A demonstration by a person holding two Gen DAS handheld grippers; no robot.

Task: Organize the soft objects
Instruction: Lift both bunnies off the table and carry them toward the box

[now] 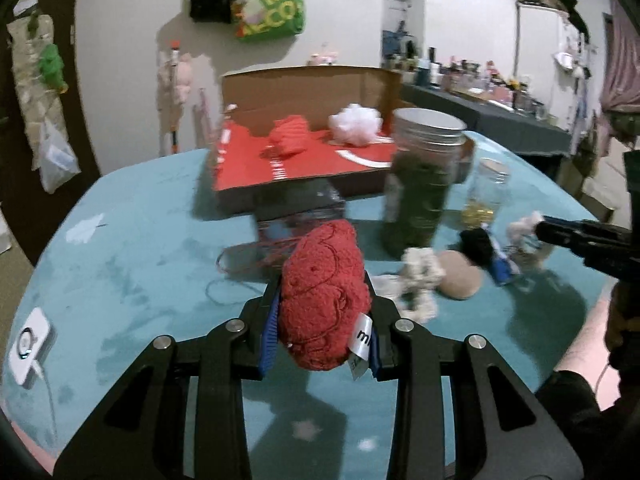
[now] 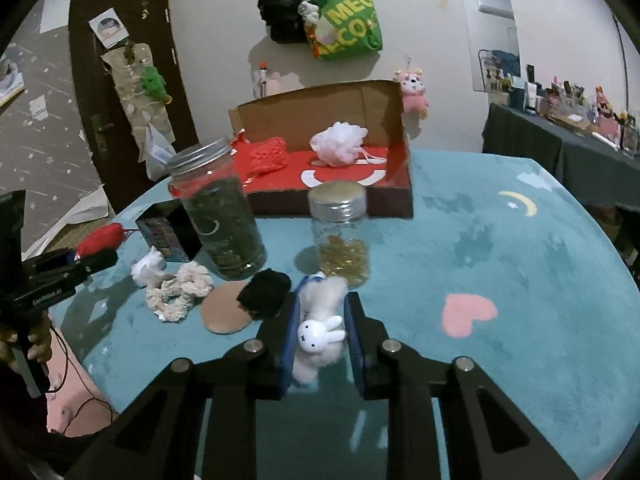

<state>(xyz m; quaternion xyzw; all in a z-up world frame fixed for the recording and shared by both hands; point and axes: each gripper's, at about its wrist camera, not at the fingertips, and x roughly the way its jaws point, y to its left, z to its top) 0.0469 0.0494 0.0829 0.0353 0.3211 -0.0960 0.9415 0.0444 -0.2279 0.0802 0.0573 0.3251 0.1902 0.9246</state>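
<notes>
My left gripper (image 1: 322, 312) is shut on a red fuzzy plush (image 1: 322, 300) and holds it above the teal mat; it also shows at the left of the right wrist view (image 2: 96, 260). My right gripper (image 2: 322, 328) is shut on a white fluffy bunny plush (image 2: 320, 332), just in front of the jars. The open cardboard box (image 2: 400, 184) with a red floor stands at the back and holds a red knitted pouch (image 2: 266, 156) and a white mesh pouf (image 2: 339, 143). On the mat lie a cream scrunchie (image 2: 180, 292), a small white plush (image 2: 148, 270) and a black soft piece (image 2: 266, 292).
A tall jar of green stuff (image 2: 220, 216) and a small jar of yellow bits (image 2: 340, 232) stand between the grippers and the box. A tan round pad (image 2: 224, 316) and a dark small box (image 2: 164, 236) lie by them. A white device (image 1: 28, 344) sits at the mat's left edge.
</notes>
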